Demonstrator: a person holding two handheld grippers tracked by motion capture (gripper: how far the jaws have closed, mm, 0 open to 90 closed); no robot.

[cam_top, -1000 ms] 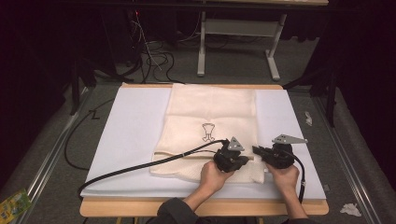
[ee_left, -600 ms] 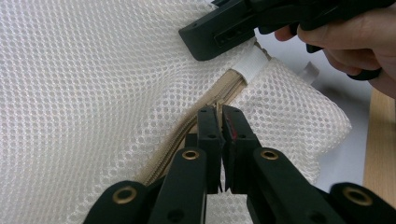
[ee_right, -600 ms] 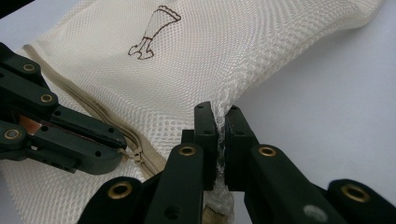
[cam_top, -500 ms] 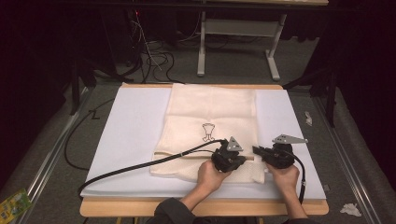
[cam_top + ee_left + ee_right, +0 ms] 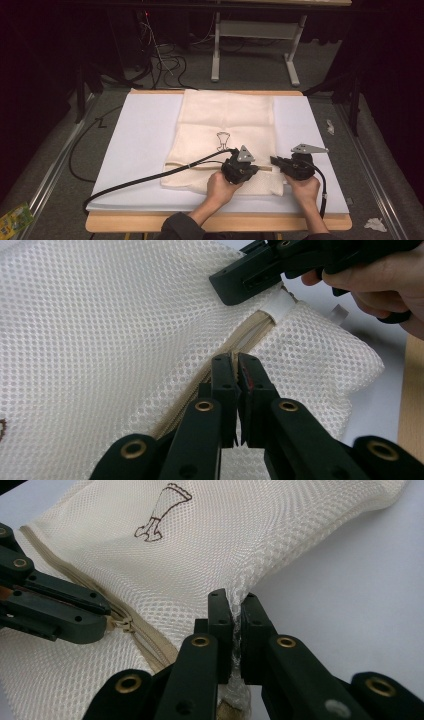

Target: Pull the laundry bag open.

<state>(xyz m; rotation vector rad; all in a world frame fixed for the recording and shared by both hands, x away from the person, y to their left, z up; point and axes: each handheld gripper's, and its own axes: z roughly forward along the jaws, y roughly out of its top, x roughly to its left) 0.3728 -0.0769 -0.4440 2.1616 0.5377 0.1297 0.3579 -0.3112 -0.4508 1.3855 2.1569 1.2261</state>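
Gripping a cream mesh laundry bag (image 5: pixel 225 125) near the bench's (image 5: pixel 210 222) front edge, both grippers work at its zipper (image 5: pixel 252 332). The left gripper (image 5: pixel 238 371) has its fingers clenched on the zipper line, seemingly on the pull. The right gripper (image 5: pixel 235 611) pinches mesh at the bag's edge. Sliding the zipper smoothly likely needs the right holding the fabric taut. Farther back, the flat bag shows a small brown printed figure (image 5: pixel 223 140) on white paper (image 5: pixel 140 130).

Cream mesh bag (image 5: pixel 100 315); matt black plastic tool (image 5: pixel 232 625).
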